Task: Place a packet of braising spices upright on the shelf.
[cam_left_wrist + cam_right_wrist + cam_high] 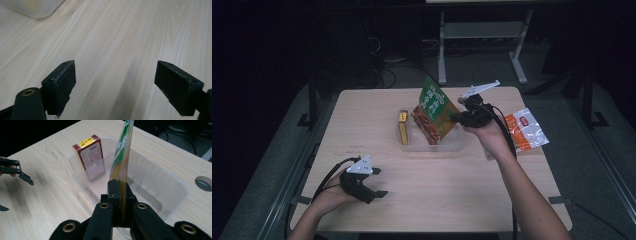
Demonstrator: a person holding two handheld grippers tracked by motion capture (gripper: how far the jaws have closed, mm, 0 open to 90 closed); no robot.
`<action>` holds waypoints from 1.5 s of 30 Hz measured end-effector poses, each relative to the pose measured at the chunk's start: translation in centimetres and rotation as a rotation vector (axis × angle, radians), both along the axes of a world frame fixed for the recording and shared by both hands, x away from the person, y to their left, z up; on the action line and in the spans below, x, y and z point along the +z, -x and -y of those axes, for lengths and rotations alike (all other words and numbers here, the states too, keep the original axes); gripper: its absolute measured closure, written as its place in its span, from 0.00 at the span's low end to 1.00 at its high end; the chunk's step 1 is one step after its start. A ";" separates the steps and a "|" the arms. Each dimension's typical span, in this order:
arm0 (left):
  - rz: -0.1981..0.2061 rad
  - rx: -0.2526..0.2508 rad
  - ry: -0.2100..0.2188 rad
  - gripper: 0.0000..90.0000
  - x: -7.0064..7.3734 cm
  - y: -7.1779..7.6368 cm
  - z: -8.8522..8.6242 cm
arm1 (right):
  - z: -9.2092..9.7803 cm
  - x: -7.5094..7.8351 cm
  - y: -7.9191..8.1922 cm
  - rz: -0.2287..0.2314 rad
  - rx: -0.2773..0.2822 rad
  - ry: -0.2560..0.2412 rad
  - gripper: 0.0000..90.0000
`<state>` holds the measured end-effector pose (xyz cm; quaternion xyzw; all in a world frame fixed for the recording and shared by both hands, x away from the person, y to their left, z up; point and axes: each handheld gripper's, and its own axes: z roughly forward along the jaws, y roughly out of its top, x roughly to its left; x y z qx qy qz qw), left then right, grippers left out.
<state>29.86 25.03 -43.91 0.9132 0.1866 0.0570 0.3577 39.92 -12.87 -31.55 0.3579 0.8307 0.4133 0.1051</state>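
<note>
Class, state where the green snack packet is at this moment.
In the high view, the green snack packet is right of centre, clamped by the right gripper over the clear bin, beside the boxed item.

The high view looks forward and down over the whole bench [362, 125] from the person's side. The left gripper view skims the bare wood closely. The right gripper view looks closely into the clear tub [160, 177], which the high view shares [432, 147].
</note>
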 end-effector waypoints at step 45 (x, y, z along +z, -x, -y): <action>-0.027 0.032 0.015 0.15 -0.2 -0.3 0.1 | -2.1 1.1 -0.4 0.057 0.042 -0.017 0.41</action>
